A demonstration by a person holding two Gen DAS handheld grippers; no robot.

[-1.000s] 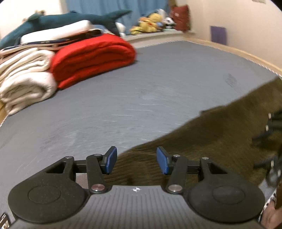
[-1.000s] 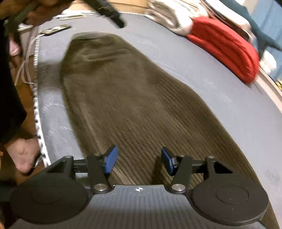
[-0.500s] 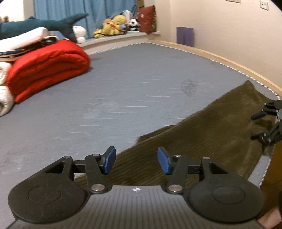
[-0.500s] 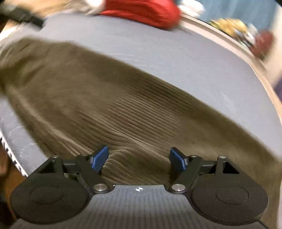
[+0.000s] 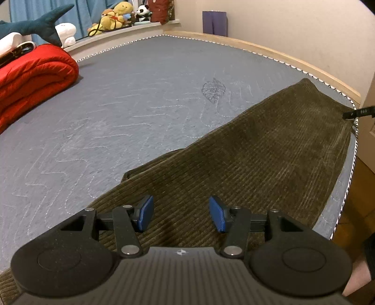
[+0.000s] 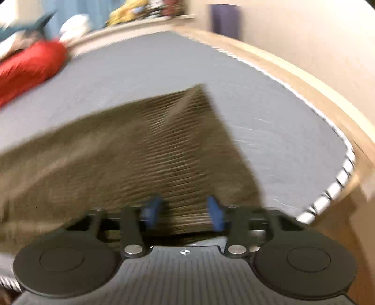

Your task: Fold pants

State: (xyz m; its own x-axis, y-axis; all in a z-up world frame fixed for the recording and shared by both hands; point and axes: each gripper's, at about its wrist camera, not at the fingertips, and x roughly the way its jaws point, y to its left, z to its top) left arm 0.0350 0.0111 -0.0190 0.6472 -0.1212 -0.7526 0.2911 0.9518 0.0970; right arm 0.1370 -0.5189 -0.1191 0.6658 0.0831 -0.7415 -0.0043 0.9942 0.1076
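Note:
Olive corduroy pants (image 5: 257, 154) lie flat on the grey mattress (image 5: 131, 93), running from near me to the far right corner. My left gripper (image 5: 181, 214) is open and empty, just above the near end of the pants. In the blurred right wrist view, my right gripper (image 6: 184, 212) is open over the far leg end of the pants (image 6: 150, 150), whose corner is turned up a little. The tip of the right gripper shows at the right edge of the left wrist view (image 5: 356, 113).
A folded red blanket (image 5: 30, 77) lies at the far left of the mattress. Plush toys (image 5: 114, 14) sit on the ledge behind. The wooden bed frame (image 5: 269, 50) curves along the right. Bare floor (image 5: 361, 199) lies past the mattress corner.
Both grippers have swung to the right along the pants. The right gripper moved from the middle of the pants to the leg end near the mattress corner. Both stayed open.

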